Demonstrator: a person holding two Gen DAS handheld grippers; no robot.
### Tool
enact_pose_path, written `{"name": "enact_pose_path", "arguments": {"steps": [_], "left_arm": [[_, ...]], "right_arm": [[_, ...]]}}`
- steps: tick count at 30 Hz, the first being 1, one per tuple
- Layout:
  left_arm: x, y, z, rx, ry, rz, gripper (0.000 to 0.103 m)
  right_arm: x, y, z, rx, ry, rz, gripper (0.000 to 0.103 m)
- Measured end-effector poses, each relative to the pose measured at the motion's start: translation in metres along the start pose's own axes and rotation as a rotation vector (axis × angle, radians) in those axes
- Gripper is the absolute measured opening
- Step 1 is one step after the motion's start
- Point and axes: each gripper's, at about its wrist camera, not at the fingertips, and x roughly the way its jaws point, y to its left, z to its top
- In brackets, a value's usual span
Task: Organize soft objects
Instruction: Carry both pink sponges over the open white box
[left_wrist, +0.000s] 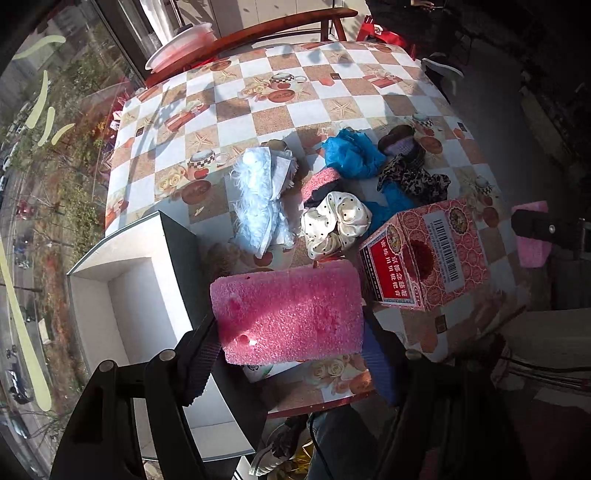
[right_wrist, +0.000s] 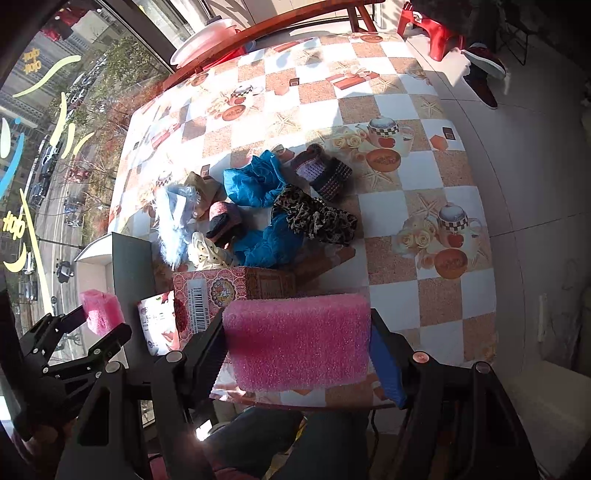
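My left gripper (left_wrist: 290, 343) is shut on a pink foam block (left_wrist: 288, 314), held over the near table edge beside an open white box (left_wrist: 122, 295). My right gripper (right_wrist: 297, 345) is shut on a second pink foam block (right_wrist: 299, 341) near the front edge. Soft items lie in a pile mid-table: a fluffy light-blue piece (left_wrist: 262, 199), a cream dotted scrunchie (left_wrist: 334, 223), blue cloth (left_wrist: 351, 153), a leopard-print scrunchie (left_wrist: 412, 177) and a pink-and-black band (left_wrist: 319, 184). The left gripper with its block (right_wrist: 101, 312) shows at the left of the right wrist view.
A red patterned carton (left_wrist: 424, 254) stands on the checkered tablecloth (left_wrist: 280, 110) right of the left block. A wooden chair (left_wrist: 266, 35) and a white lidded dish (left_wrist: 181, 44) sit at the far side. A window (left_wrist: 37, 184) runs along the left. A red stool (right_wrist: 432, 29) stands on the floor.
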Motion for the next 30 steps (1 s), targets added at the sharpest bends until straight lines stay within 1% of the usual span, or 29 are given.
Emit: {"name": "enact_pose_path", "arguments": {"steps": [4,8,21,30], "left_arm": [[-0.007,0.008,-0.012,0.007,-0.019,-0.002,0.074],[-0.013,0.023,-0.02,-0.011,-0.043,0.001,0.074],[-0.023,0.076,-0.049,-0.125,-0.076,0.019,0.074],[-0.025,0.106,-0.063,-0.208,-0.084,0.027,0.074]], "right_arm": [[-0.004,0.022,-0.009,-0.018,-0.018,-0.004,0.071],[-0.005,0.046,-0.017,-0.051,-0.025,-0.003,0.071],[0.01,0.118,-0.032,-0.193,-0.004,0.0,0.071],[0.018,0.153,-0.032,-0.276,0.008,-0.004,0.071]]}}
